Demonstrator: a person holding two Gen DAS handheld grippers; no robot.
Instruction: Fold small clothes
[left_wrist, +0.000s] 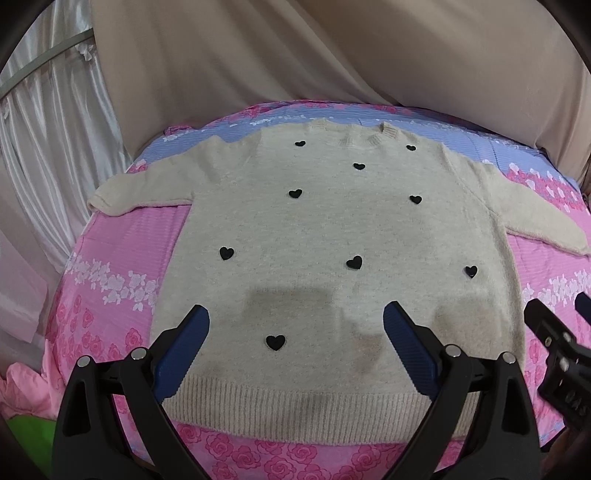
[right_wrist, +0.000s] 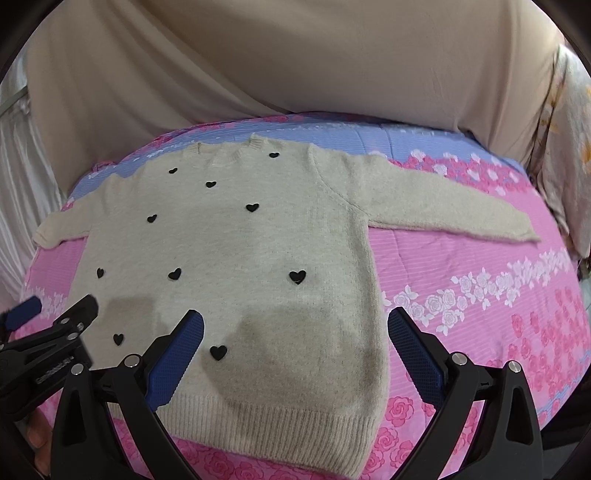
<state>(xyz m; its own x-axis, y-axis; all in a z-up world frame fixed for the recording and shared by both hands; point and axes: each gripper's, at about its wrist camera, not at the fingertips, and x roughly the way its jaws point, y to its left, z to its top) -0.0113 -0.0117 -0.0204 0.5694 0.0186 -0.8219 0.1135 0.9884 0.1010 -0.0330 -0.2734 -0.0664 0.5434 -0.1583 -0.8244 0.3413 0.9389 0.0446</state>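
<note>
Spread flat and face up across the pink floral bedspread (left_wrist: 110, 258), hem toward the near edge, neck toward the far edge: a cream knit sweater (left_wrist: 325, 229) dotted with black hearts (left_wrist: 356, 261). Soft, light, fuzzy, likely to sag and stretch; best pinched at the left sleeve cuff (left_wrist: 101, 199) or ribbed hem (left_wrist: 314, 406), through both layers. Left gripper (left_wrist: 297, 321) hovering above the hem, jaws wide apart, empty. Right gripper (right_wrist: 295, 325) likewise spread, straddling the sweater's right side seam. Right sleeve (right_wrist: 461, 214) seen full length only from the right wrist; cut off in the left view.
</note>
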